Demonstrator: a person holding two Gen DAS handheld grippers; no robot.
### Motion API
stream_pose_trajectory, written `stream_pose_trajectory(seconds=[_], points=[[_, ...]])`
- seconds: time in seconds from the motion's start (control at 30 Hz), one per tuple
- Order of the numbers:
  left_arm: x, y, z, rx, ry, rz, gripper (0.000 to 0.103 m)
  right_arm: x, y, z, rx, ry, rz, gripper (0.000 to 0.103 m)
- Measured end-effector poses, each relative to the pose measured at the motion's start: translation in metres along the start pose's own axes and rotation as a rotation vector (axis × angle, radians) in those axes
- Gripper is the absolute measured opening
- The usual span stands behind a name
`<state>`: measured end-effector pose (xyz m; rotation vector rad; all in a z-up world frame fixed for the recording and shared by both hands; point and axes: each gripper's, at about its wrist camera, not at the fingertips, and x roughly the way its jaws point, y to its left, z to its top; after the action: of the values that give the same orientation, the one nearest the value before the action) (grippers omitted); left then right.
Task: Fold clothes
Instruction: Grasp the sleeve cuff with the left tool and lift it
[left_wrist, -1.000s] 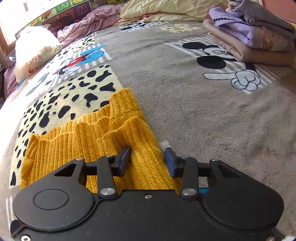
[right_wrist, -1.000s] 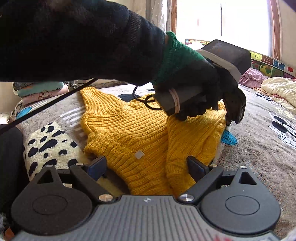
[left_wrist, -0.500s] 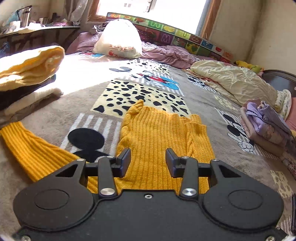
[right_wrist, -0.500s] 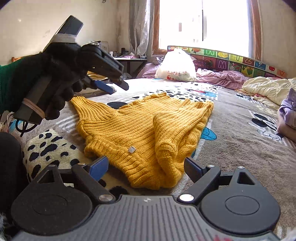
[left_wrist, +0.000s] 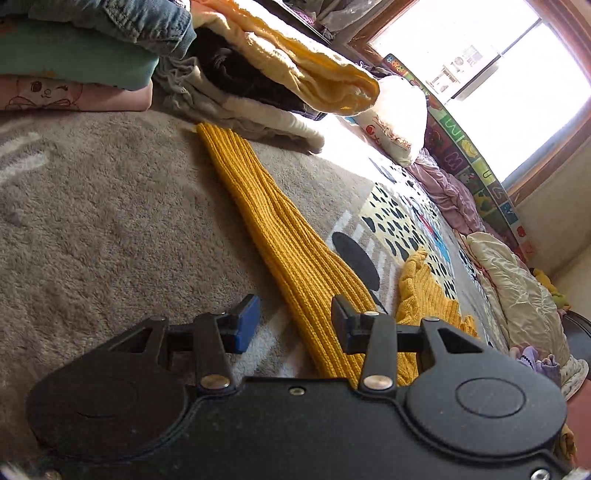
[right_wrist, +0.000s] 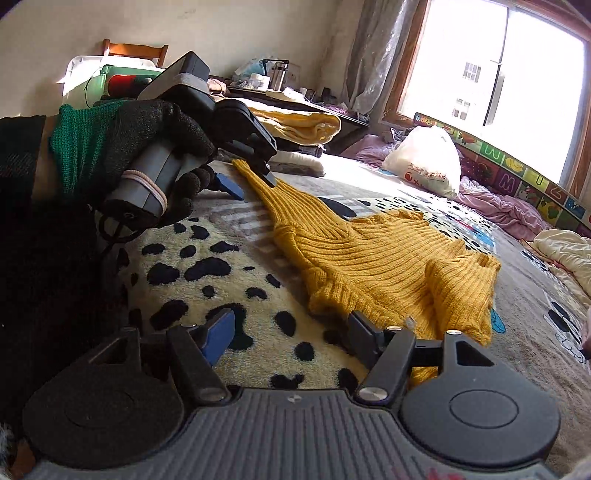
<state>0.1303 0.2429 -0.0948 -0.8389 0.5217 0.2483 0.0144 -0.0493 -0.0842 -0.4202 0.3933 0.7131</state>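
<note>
**Swinging the left gripper out to the spread sleeve**

Reaching along the bed, the left gripper (left_wrist: 293, 317) now looks down the length of the yellow sweater's left sleeve (left_wrist: 266, 218), where half a second ago it faced the sweater's body from above and a second ago it sat over the bunched right edge. In the right wrist view the gloved left hand (right_wrist: 147, 147) has dropped from mid-air to just above the sleeve, with the gripper's far finger touching or nearly touching the knit near the cuff end. Its jaws stand apart and hold nothing; one blue pad (left_wrist: 246, 320) hangs over bare blanket, the other finger over the sleeve's edge.

The yellow sweater (right_wrist: 388, 258) lies on the patterned blanket (right_wrist: 221, 266) of the bed, body flat in the middle, its right side already doubled inward into a thick fold, while the left sleeve runs out straight toward a stack of folded clothes (left_wrist: 258, 74) beyond the cuff. The right gripper (right_wrist: 291, 336) is also open and empty, hovering at the near hem with one finger just beside the ribbed edge.

Judging from this, one side of the fold is done and the other sleeve is the step in hand: the left gripper looks set to pinch the sleeve and carry it across the body. The knit is thick and limp, so a shallow pinch could slip, and dragging it may pull the body askew.
</note>
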Motion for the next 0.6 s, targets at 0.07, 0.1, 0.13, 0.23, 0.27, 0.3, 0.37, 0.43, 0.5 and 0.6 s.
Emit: stream_pose_trajectory(seconds=[0.07, 0.1, 0.13, 0.23, 0.27, 0.3, 0.37, 0.43, 0.5, 0.6], points=[[0.007, 0.013, 0.012, -0.06, -0.006, -0.017, 0.041, 0.005, 0.008, 0.002, -0.01, 0.022, 0.017, 0.067], [0.011, 0.019, 0.016, -0.093, -0.004, -0.034, 0.041, 0.008, 0.007, 0.004, 0.012, 0.03, 0.026, 0.067], [0.014, 0.022, 0.021, -0.108, -0.006, -0.041, 0.041, 0.011, 0.003, 0.006, 0.048, 0.037, 0.035, 0.067], [0.024, 0.02, 0.031, -0.094, -0.014, -0.039, 0.041, 0.02, -0.01, 0.011, 0.168, 0.058, 0.059, 0.067], [0.028, 0.019, 0.034, -0.092, -0.016, -0.039, 0.041, 0.024, -0.018, 0.012, 0.221, 0.067, 0.065, 0.067], [0.033, 0.018, 0.036, -0.087, -0.016, -0.038, 0.04, 0.026, -0.024, 0.013, 0.27, 0.071, 0.071, 0.068], [0.04, 0.015, 0.041, -0.068, -0.017, -0.035, 0.035, 0.029, -0.037, 0.013, 0.361, 0.072, 0.083, 0.068], [0.046, 0.008, 0.044, -0.027, -0.018, -0.051, 0.016, 0.029, -0.047, 0.012, 0.438, 0.064, 0.098, 0.068], [0.045, -0.008, 0.044, 0.044, -0.039, -0.099, 0.007, 0.029, -0.059, 0.009, 0.545, 0.053, 0.122, 0.068], [0.033, -0.043, 0.037, 0.203, -0.083, -0.2, 0.006, 0.027, -0.082, 0.0, 0.73, 0.017, 0.152, 0.068]])
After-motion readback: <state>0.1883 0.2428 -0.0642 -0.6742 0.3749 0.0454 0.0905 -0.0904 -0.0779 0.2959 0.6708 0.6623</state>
